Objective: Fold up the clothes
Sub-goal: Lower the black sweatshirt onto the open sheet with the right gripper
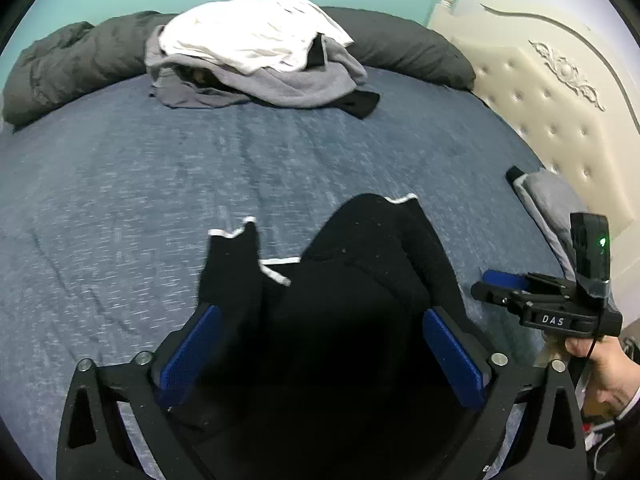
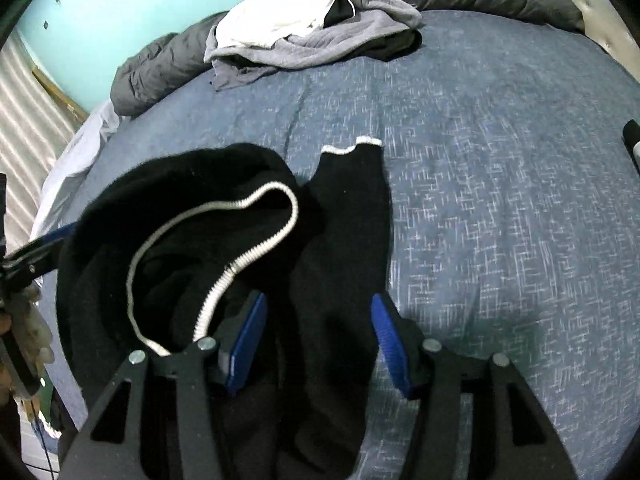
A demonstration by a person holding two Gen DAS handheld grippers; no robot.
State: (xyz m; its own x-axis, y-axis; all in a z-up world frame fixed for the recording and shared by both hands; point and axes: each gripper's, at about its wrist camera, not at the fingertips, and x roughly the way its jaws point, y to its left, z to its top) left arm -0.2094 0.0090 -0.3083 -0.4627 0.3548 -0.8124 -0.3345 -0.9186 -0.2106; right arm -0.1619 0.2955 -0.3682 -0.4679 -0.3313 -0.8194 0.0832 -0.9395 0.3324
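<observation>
A black garment (image 1: 360, 260) with white trim lies bunched on the blue bed cover (image 1: 160, 180). My left gripper (image 1: 322, 310) stands wide open over it, dark cloth filling the gap between the blue pads (image 1: 192, 356). In the right wrist view the garment's white-edged neck opening (image 2: 180, 208) lies at the left and one sleeve (image 2: 348, 200) runs forward between the jaws. My right gripper (image 2: 319, 300) is open, its pads (image 2: 390, 344) beside the sleeve, not pressing on it. From the left wrist view the right gripper (image 1: 486, 286) sits at the garment's right, held by a hand (image 1: 608, 364).
A heap of white and grey clothes (image 1: 256, 56) lies at the far side of the bed against a dark grey duvet roll (image 1: 72, 64). A cream tufted headboard (image 1: 560, 100) is at the right, a folded grey item (image 1: 548, 200) in front of it.
</observation>
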